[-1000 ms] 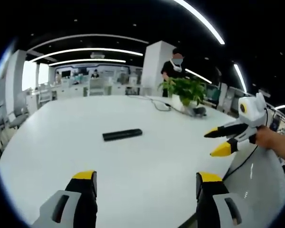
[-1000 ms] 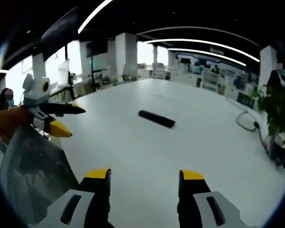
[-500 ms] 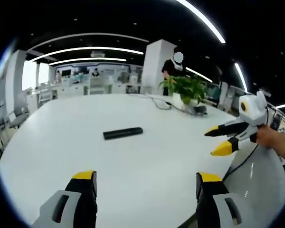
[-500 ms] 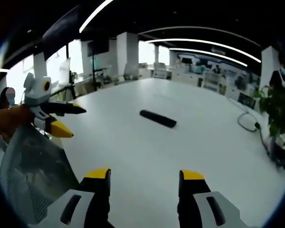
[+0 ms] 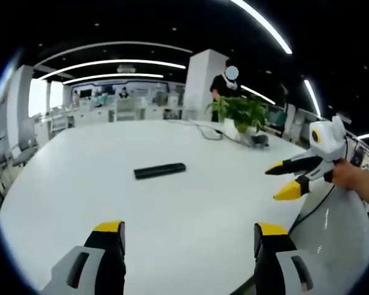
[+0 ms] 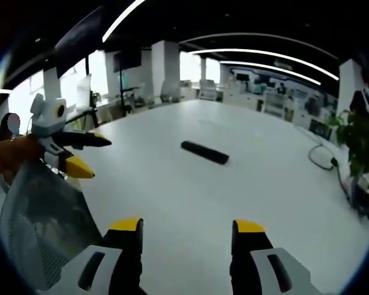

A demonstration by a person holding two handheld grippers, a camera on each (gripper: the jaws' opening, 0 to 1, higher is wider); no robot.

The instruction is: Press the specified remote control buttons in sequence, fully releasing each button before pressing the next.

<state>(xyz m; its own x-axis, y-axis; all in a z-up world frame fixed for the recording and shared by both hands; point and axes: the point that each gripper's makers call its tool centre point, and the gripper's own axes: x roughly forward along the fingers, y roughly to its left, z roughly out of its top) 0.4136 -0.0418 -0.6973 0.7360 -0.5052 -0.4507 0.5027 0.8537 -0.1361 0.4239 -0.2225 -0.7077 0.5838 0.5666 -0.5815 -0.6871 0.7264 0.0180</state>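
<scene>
A black remote control (image 5: pixel 160 171) lies alone mid-table (image 5: pixel 80 184), far from both tongs. The left tongs (image 5: pixel 187 236) and right tongs (image 6: pixel 187 232) hover spread, holding nothing.

Honestly not much going on here. In the left gripper view the right hand-held gripper (image 5: pixel 290 178) sits a touch higher at the right edge than it did a second ago, drifting up a little along with the hand (image 5: pixel 357 181) holding it. The person standing behind the potted plant (image 5: pixel 241 115) also shifts a bit, now a hair higher and further right. In the right gripper view the black remote (image 6: pixel 204 152) slides up a tiny bit in the picture, but the whole scene moves with it, so that's the camera, not the remote.
</scene>
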